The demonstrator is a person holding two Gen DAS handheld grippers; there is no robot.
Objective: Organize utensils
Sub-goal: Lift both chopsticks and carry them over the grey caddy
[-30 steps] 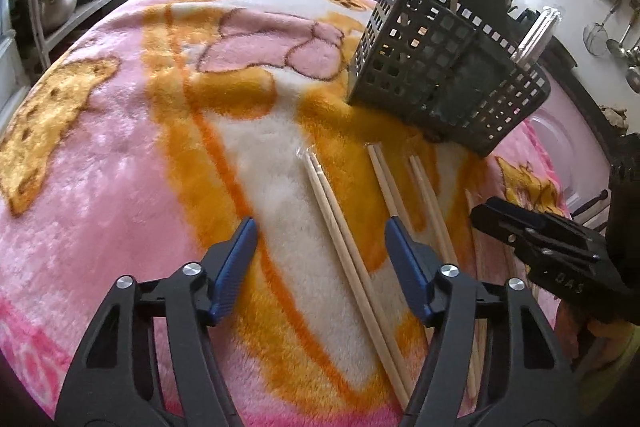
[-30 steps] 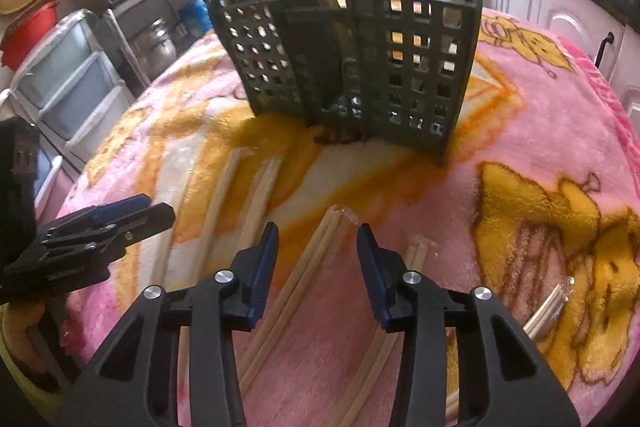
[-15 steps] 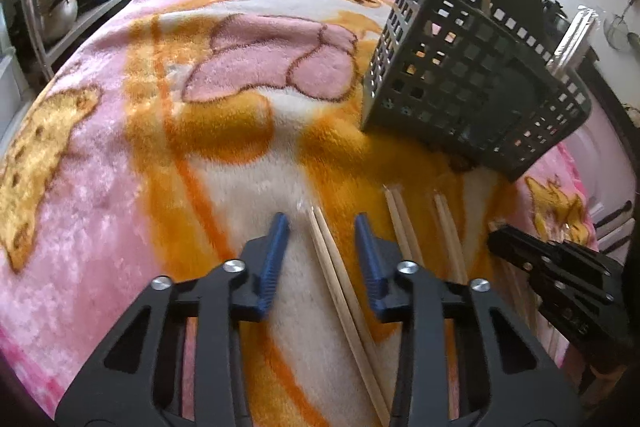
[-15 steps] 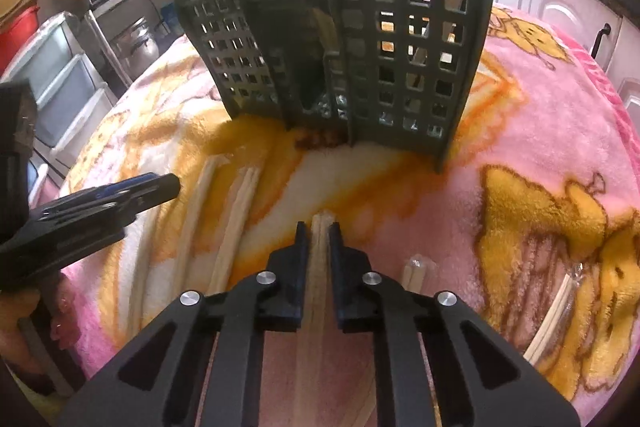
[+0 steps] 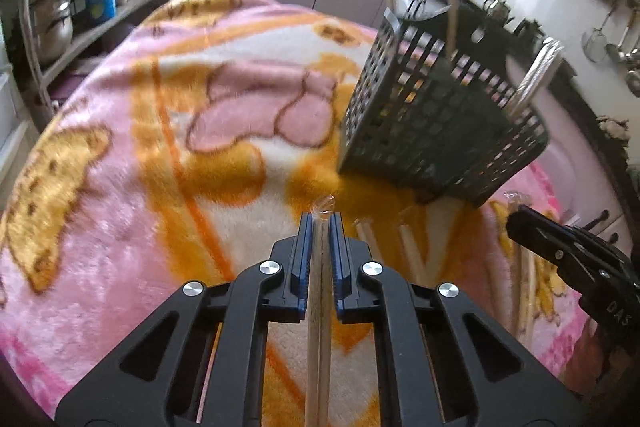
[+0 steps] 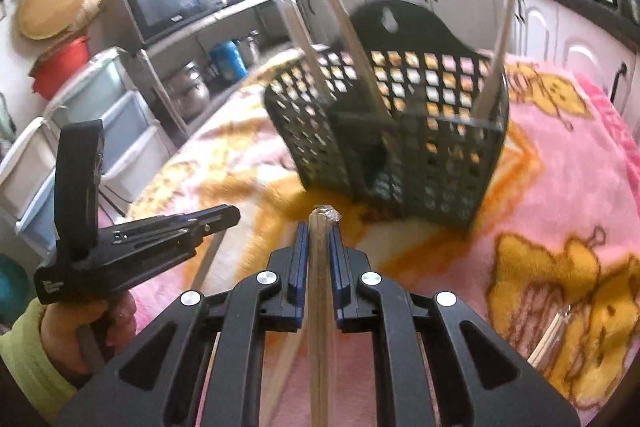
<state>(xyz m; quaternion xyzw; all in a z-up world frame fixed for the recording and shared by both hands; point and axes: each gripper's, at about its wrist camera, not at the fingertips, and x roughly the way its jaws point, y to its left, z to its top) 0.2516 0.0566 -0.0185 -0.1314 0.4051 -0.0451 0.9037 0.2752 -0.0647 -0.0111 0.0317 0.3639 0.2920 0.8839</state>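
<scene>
Left gripper [image 5: 321, 227] has just closed and is clenched on a wrapped chopstick pair [image 5: 320, 307]; right gripper [image 6: 319, 231] likewise clamps a second wrapped pair [image 6: 320, 307]. The black basket [image 5: 436, 123] stands ahead of both tips on the blanket [image 5: 120, 187], more pairs lying beside the jaws. Judgement: keep both grips firm, raise clear of the rim, tip sticks upright, lower into separate compartments.

A pink blanket [image 5: 120, 187] patterned with orange and yellow cartoon figures is seen under a dark grey latticed basket [image 6: 400, 131]. Beside the basket, pale wooden chopsticks [image 5: 412, 247] are seen.
</scene>
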